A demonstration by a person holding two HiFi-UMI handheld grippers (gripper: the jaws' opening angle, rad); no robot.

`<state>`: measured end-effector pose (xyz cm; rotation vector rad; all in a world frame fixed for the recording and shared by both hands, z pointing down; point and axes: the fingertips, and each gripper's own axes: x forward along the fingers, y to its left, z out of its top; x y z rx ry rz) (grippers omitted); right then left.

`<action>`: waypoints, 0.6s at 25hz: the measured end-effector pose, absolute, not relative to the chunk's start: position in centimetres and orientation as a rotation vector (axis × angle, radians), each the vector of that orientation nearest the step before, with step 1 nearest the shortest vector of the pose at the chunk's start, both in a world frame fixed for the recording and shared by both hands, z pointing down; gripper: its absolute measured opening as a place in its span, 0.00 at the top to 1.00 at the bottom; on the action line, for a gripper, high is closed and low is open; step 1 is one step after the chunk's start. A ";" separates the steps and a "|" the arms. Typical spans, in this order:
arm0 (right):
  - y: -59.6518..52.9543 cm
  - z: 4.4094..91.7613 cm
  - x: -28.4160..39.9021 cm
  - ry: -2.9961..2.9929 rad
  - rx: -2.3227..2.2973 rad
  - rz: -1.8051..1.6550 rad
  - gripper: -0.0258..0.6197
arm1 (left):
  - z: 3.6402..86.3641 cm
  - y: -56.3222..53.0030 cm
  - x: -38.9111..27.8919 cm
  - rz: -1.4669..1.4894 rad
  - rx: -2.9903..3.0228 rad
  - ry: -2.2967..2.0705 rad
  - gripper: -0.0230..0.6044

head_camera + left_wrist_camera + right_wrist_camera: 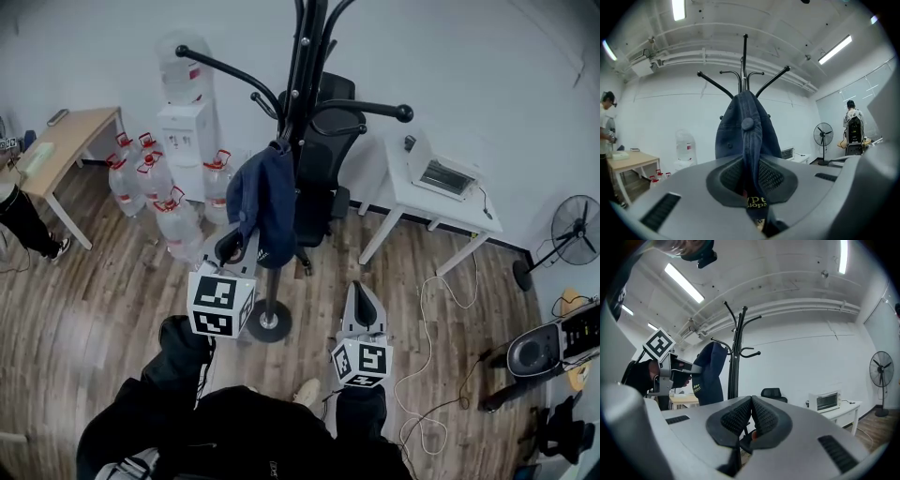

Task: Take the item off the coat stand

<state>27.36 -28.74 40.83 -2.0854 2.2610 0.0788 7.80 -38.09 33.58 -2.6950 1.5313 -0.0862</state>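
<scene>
A dark blue cap (264, 202) hangs from a hook of the black coat stand (305, 75). My left gripper (242, 246) reaches up to the cap's lower edge. In the left gripper view the cap (747, 136) droops down between the pads, and the left gripper (751, 185) is shut on its fabric. My right gripper (361, 291) is lower and to the right of the stand's base, apart from the cap. In the right gripper view the right gripper (751, 416) is shut with nothing in it, and the cap (707, 373) and stand (737, 352) show at the left.
Behind the stand is a black office chair (323, 150). Several water bottles (155, 183) and a dispenser (187, 122) stand at the left wall. A white table (398, 192) with a toaster oven sits at right, a fan (574, 230) beyond it, and cables (431, 309) lie on the floor.
</scene>
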 end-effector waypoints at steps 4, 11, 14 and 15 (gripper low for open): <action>-29.6 41.2 27.0 2.287 -2.047 0.067 0.93 | 33.5 -38.2 7.3 -0.075 -2.706 1.569 0.90; -29.4 41.1 26.4 2.296 -2.015 0.070 0.93 | 31.6 -37.3 6.5 -0.003 -2.713 1.581 0.91; -28.9 40.8 26.2 2.289 -2.013 0.076 0.93 | 30.2 -36.9 6.1 0.040 -2.711 1.578 0.91; -28.7 40.7 26.2 2.286 -2.016 0.078 0.93 | 29.6 -36.8 6.0 0.056 -2.705 1.575 0.91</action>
